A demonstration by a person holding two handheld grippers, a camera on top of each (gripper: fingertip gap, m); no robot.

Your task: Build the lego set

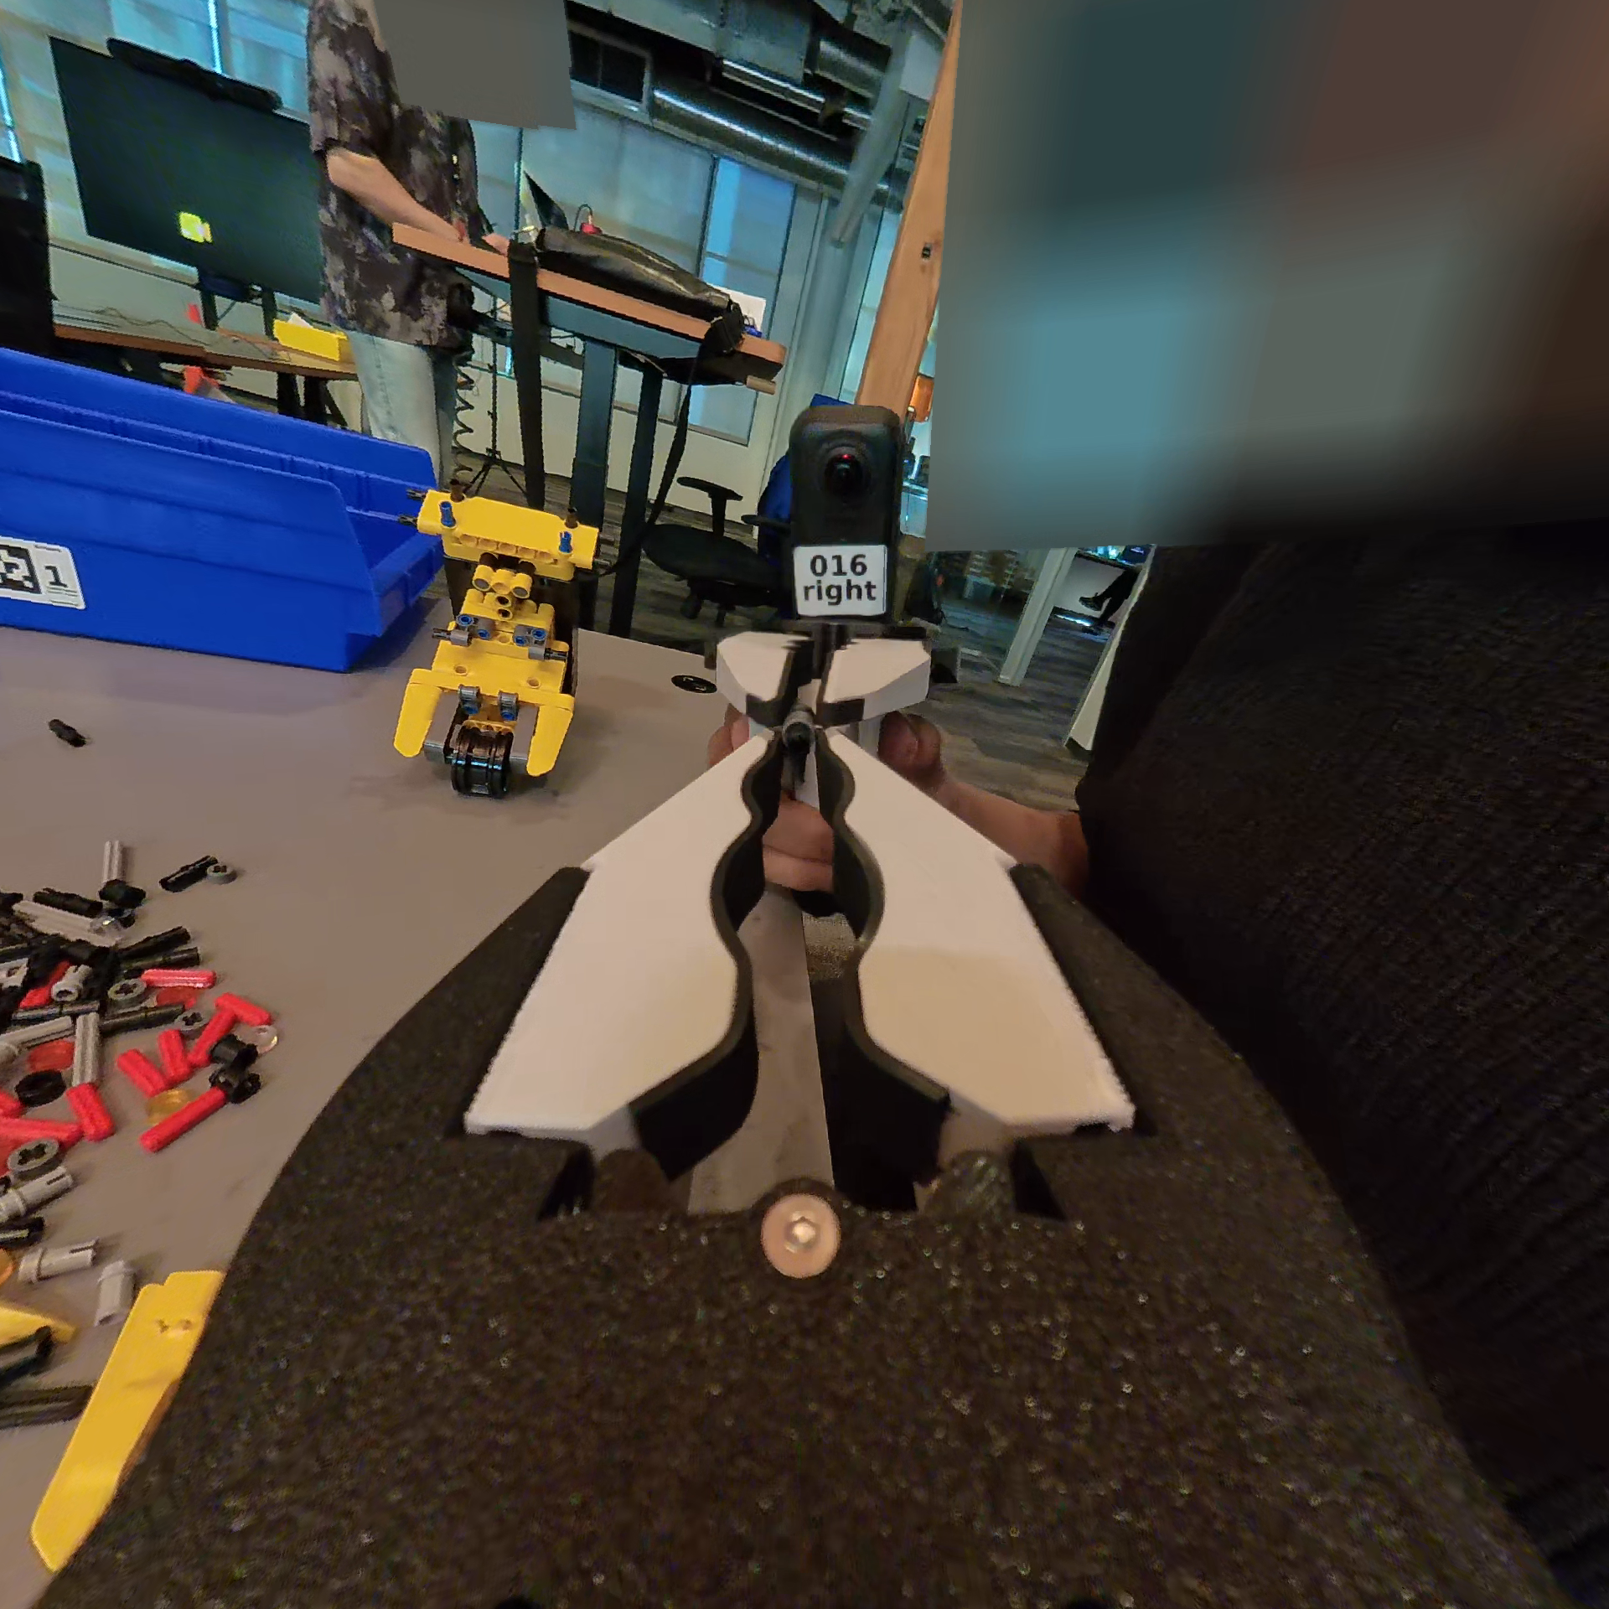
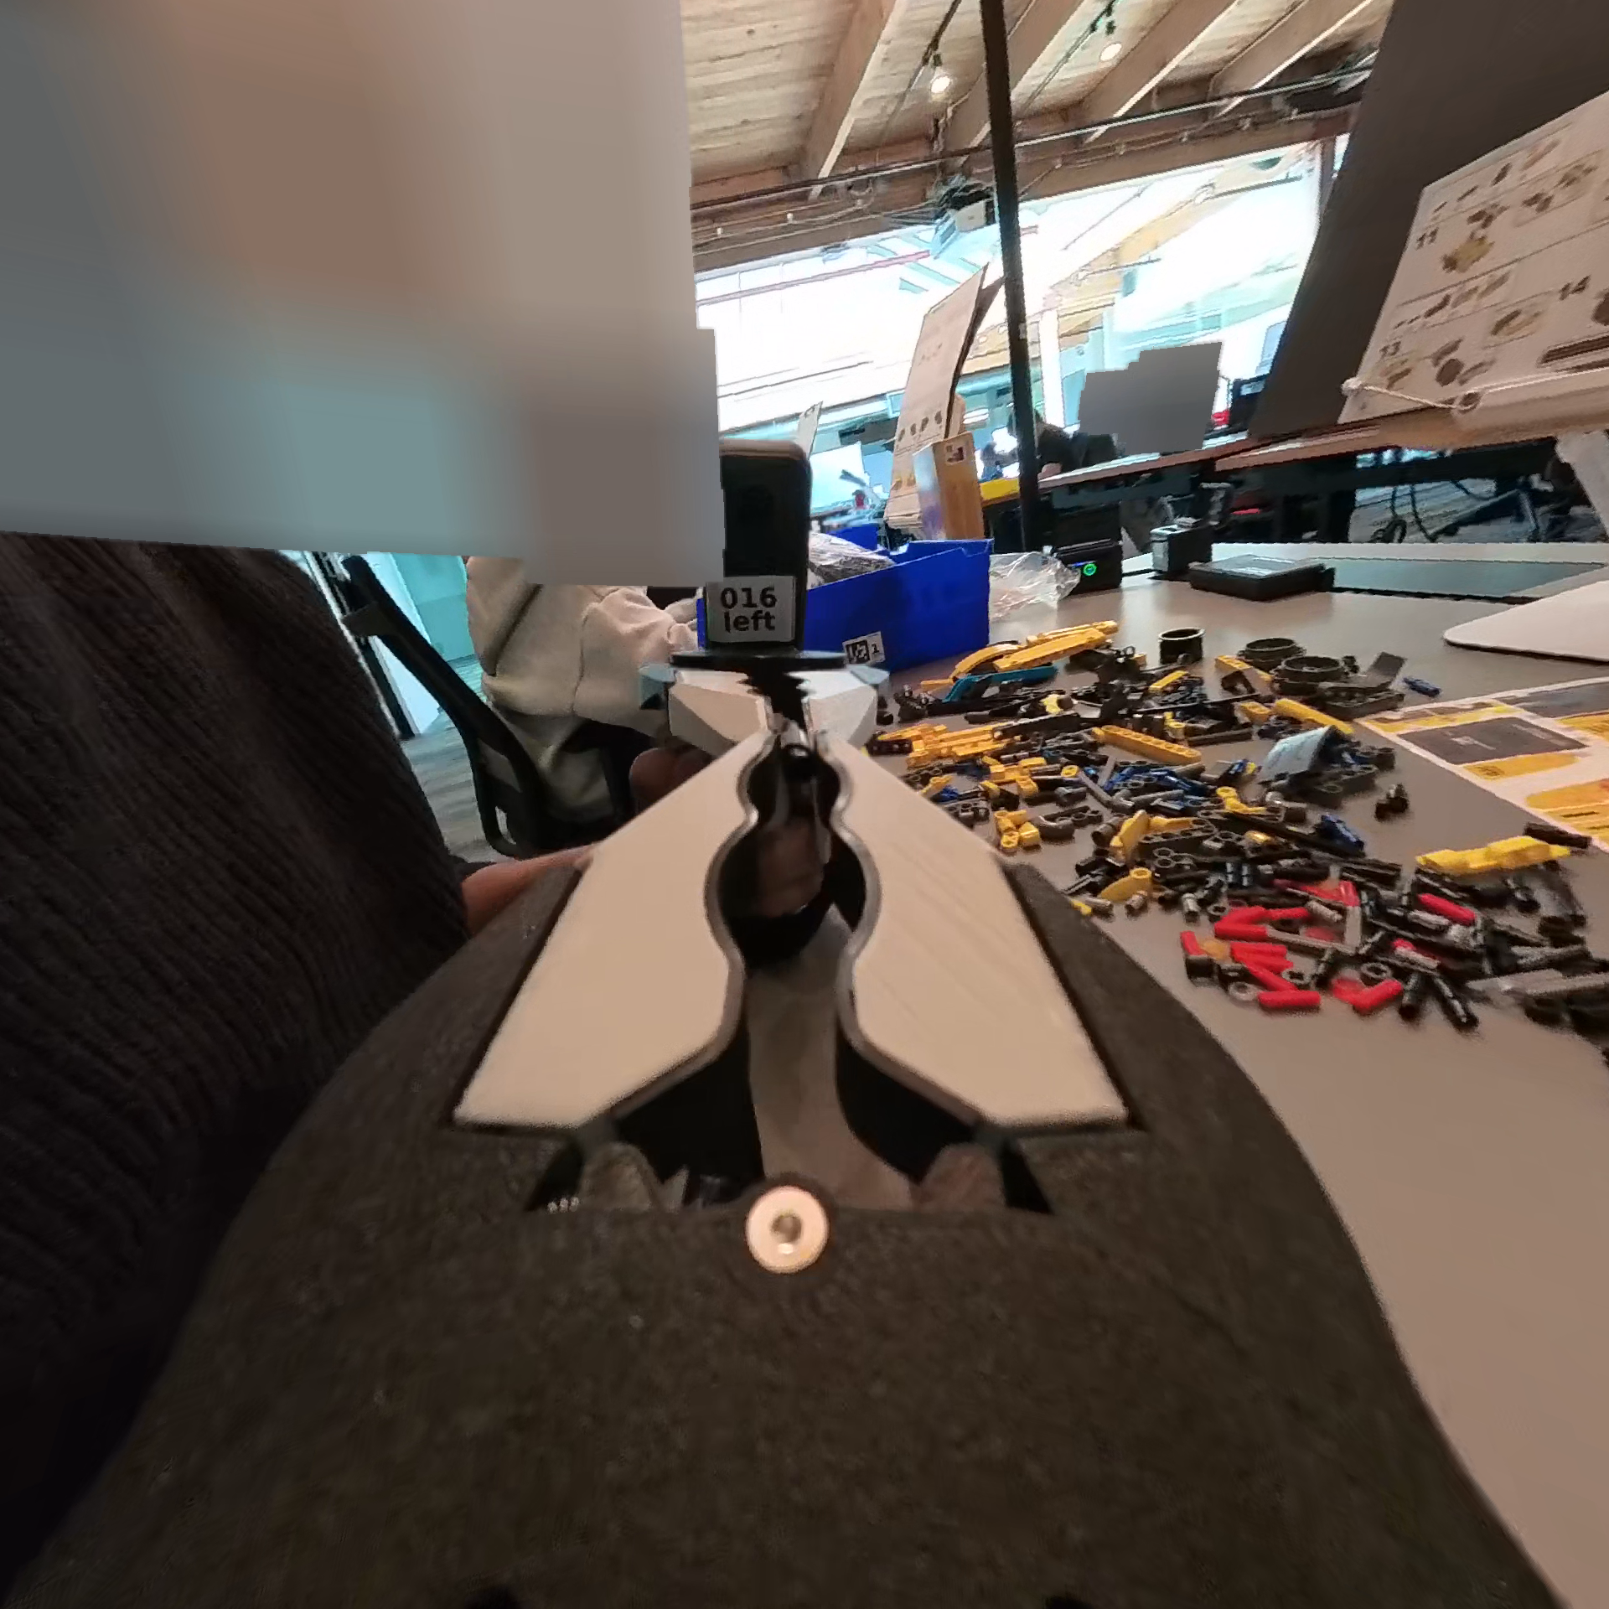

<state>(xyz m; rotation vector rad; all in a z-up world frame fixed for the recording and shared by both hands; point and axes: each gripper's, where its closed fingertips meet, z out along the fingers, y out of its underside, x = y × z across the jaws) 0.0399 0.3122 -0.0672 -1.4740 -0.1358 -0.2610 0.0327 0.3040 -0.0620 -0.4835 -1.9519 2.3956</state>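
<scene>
My left gripper (image 1: 797, 740) and my right gripper (image 2: 791, 740) point straight at each other, tips meeting above the near edge of the grey table (image 1: 305, 784). Each has its white fingers closed on a small black pin-like part (image 1: 797, 730) held between the two tips; it also shows in the right wrist view (image 2: 788, 762). I cannot tell whether it is one part or two joined. The right gripper's body and camera (image 1: 844, 488) show behind the tips, with a hand (image 1: 801, 844) on it. The left gripper's camera (image 2: 764, 522) shows in the right wrist view.
A yellow brick-built vehicle model (image 1: 496, 662) stands on the table by a blue bin (image 1: 200, 522). Loose red, grey, black and yellow parts (image 1: 113, 1027) (image 2: 1219, 827) lie spread out, with a yellow panel (image 1: 122, 1410). An instruction sheet (image 2: 1497, 749) lies at the right. A person's dark sweater (image 1: 1349, 958) is close. Both grippers' tips are close together, under 4 cm apart. From either gripper's tips it is about 20 centimetres to the yellow brick-built vehicle model (image 1: 496, 662).
</scene>
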